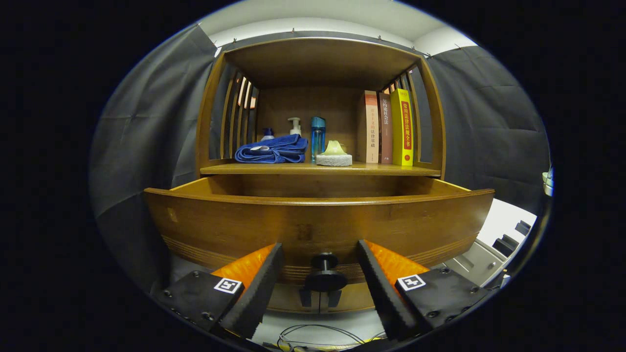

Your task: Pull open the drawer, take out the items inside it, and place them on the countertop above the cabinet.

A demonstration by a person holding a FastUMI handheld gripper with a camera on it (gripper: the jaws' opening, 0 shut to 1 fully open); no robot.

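Gripper (320, 266) spread wide, low center; drawer (318, 220) pulled out just ahead, its knob (324, 274) btwn the fingers, untouched. Countertop (293, 169) above w/ towel (273, 149).

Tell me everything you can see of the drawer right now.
The drawer is brown wood, grain showing, with grooved lines low on its front. It sits pulled out below the countertop that carries a towel, bottles and books. Its inner back wall shows, but the contents stay hidden behind the front panel. A dark round knob sticks out at the front's middle, between the open fingers of the hand-held gripper, which do not touch it.
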